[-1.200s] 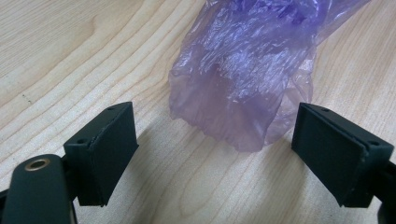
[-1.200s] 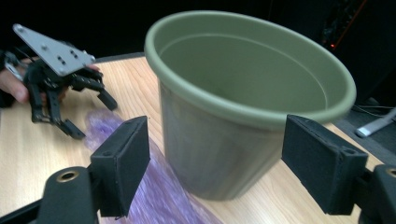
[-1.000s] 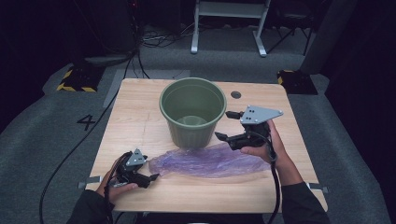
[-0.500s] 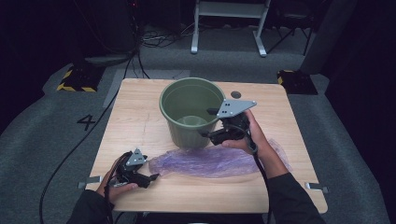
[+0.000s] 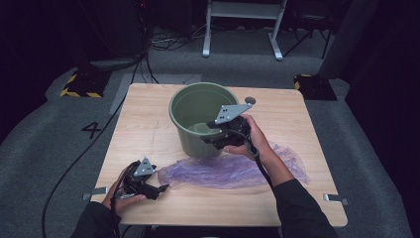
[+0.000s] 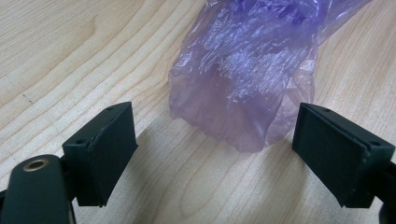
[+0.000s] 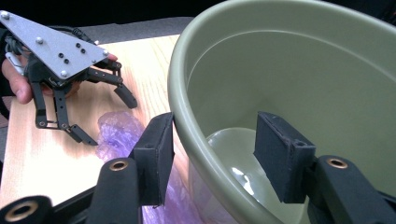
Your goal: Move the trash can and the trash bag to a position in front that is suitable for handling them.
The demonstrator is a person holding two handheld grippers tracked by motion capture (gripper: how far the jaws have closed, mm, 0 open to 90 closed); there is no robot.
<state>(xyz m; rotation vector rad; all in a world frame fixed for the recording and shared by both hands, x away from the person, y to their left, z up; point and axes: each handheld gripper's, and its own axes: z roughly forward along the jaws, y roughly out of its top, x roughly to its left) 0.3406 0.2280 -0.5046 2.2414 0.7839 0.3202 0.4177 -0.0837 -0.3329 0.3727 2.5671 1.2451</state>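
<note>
Carefully close your right gripper's (image 7: 210, 158) open jaws squarely over the round green plastic bucket's (image 5: 190, 106) rim at centre frame, while your left gripper (image 5: 157, 188), jaws also open, waits by the crinkled purple plastic bag (image 6: 243, 70).

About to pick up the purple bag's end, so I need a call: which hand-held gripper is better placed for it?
Left. The left hand-held gripper is open with the purple bag end just ahead between its jaws. The right hand-held gripper straddles the green bucket rim.

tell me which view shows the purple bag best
The high view: the whole bag lies flat beside the bucket. The left gripper view shows just its near end, wrinkles sharp. The right gripper view catches a small crumpled part by the bucket wall.
</note>
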